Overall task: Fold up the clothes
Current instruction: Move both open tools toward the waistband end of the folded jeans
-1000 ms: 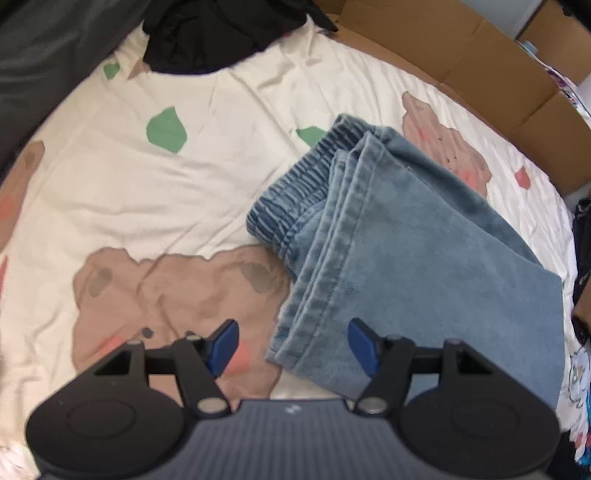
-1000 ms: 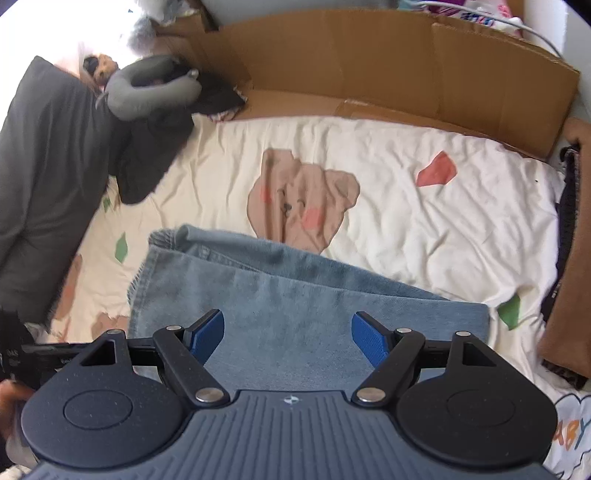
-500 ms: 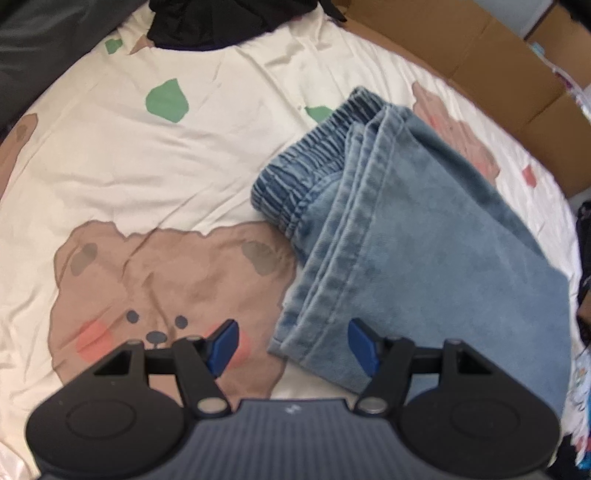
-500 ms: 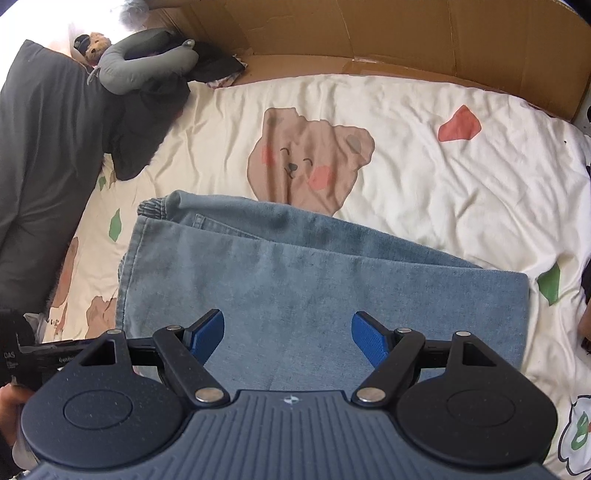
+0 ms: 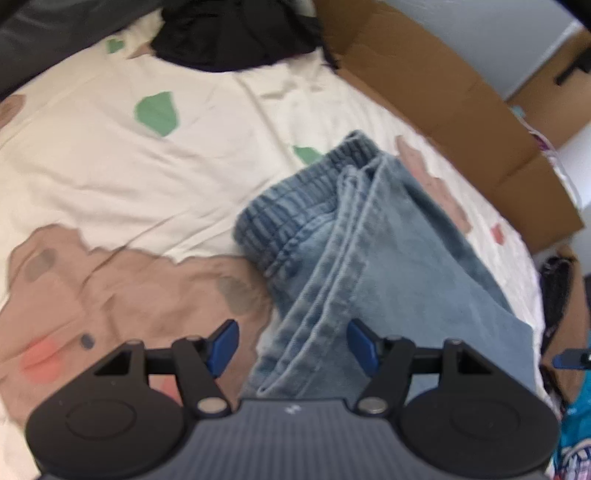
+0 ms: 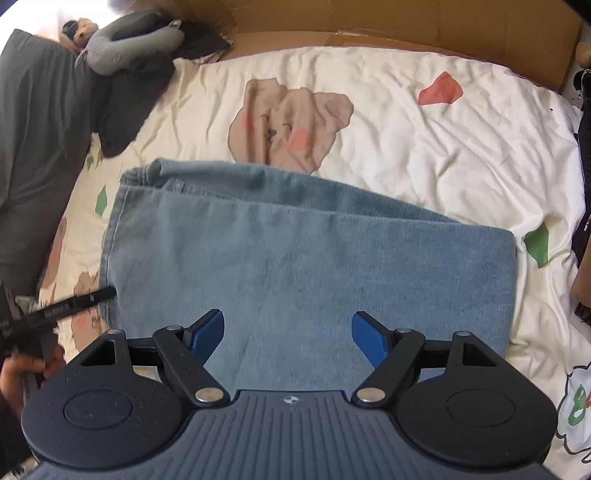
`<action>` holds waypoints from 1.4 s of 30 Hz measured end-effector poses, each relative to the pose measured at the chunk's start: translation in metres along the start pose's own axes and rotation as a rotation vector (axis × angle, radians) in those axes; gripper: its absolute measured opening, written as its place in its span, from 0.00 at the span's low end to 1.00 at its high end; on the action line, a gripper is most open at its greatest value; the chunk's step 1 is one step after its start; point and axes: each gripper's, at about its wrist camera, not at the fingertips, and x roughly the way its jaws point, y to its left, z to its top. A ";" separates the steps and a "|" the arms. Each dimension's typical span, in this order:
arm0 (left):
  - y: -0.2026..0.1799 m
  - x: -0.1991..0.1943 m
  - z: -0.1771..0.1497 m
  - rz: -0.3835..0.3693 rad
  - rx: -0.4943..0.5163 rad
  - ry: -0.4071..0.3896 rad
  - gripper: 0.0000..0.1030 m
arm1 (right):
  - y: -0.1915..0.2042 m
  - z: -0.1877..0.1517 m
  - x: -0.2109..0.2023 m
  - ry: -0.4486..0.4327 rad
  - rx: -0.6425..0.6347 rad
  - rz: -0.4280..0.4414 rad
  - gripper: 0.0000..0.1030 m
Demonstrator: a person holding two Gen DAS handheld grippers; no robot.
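Folded light-blue jeans (image 5: 373, 266) lie on a cream bedsheet (image 5: 110, 177) printed with bears. Their elastic waistband (image 5: 295, 206) points away from me in the left wrist view. My left gripper (image 5: 291, 343) is open, its blue pads straddling the stacked hems at the near left edge without touching. The right wrist view shows the same jeans (image 6: 303, 258) as a flat rectangle. Above the near edge of the jeans my right gripper (image 6: 288, 334) stands open, holding nothing. The left gripper's finger (image 6: 70, 304) shows at the jeans' left edge there.
Brown cardboard (image 6: 406, 26) walls the far side of the bed. A black garment (image 5: 229, 33) lies at the head of the sheet. A dark pillow (image 6: 33, 147) and a grey neck pillow (image 6: 129, 44) sit left. Dark clothes (image 6: 583, 206) hang at the right edge.
Both grippers have come closer to the jeans. The left one now straddles the hem edge; the right one hangs lower over the near edge. Both stay open.
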 end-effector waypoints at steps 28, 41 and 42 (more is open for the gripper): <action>0.015 -0.013 0.007 -0.383 -0.058 0.138 0.62 | 0.020 0.000 0.014 0.121 -0.055 -0.029 0.79; 0.029 0.005 0.004 -0.300 -0.096 0.154 0.44 | 0.107 0.047 0.054 0.003 -0.373 0.175 0.75; 0.031 0.006 0.004 -0.299 -0.096 0.156 0.42 | 0.113 0.052 0.062 -0.004 -0.397 0.195 0.73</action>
